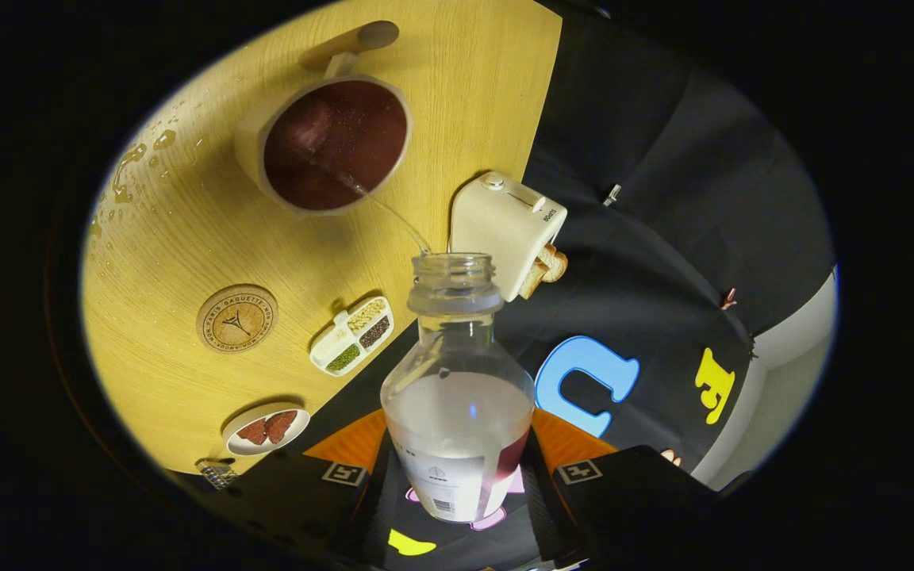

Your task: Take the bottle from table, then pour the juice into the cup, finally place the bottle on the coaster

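Gripper [457, 484]: both fingers close on the lower body of the bottle, one on each side; a square black-and-white marker sits on top of each finger.
Bottle [457, 396]: clear plastic, uncapped, held between the fingers and tipped with its mouth pointing away from them toward the cup; a little reddish liquid sits low at one side; a white label with a barcode wraps the base, its print too small to read.
Stream: a thin thread of liquid runs from the bottle mouth into the cup.
Cup [330, 143]: pale mug with a wooden-looking handle, beyond the bottle mouth, holding dark red juice well up its wall.
Table [187, 230]: light wood grain; its edge runs just beside the toaster and the divided dish, dropping to black cloth.
Spills [136, 162]: droplets and small puddles on the wood beside the cup, on the side away from the toaster.
Coaster [236, 318]: round cork disc, bare, with a tower drawing ringed by lettering that includes "PARIS BAGUETTE"; open wood lies between it and the cup.
Divided dish [351, 335]: white, four compartments of seeds or beans, just beside the coaster.
Toaster [507, 230]: cream, at the table edge, with toast in its slot; small branding unreadable.
Small plate [266, 429]: white with a butterfly motif, near the fingers.
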Demonstrator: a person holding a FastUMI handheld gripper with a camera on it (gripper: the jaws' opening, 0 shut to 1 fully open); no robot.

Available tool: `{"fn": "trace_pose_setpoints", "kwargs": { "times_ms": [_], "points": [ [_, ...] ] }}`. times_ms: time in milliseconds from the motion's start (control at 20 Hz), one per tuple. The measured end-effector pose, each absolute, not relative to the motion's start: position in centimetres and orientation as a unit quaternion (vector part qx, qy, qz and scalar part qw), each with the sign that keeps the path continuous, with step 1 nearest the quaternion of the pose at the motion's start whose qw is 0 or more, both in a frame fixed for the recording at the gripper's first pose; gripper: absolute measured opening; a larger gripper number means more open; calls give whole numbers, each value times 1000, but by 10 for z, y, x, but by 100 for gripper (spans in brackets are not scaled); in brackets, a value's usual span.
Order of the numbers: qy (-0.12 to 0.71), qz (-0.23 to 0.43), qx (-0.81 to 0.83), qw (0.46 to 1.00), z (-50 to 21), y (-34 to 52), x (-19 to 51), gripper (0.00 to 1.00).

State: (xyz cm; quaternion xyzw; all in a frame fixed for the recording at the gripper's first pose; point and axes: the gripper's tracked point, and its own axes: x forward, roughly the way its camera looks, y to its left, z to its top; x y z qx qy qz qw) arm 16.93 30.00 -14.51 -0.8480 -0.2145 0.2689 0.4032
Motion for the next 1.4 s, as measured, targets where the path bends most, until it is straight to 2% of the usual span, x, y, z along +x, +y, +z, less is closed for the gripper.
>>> {"fn": "trace_pose_setpoints", "kwargs": {
  "times_ms": [1250, 1400],
  "points": [
    [-234, 283, -844, 391, -151, 299, 158, 71],
    [-264, 282, -848, 362, -151, 309, 154, 71]
  ]
}}
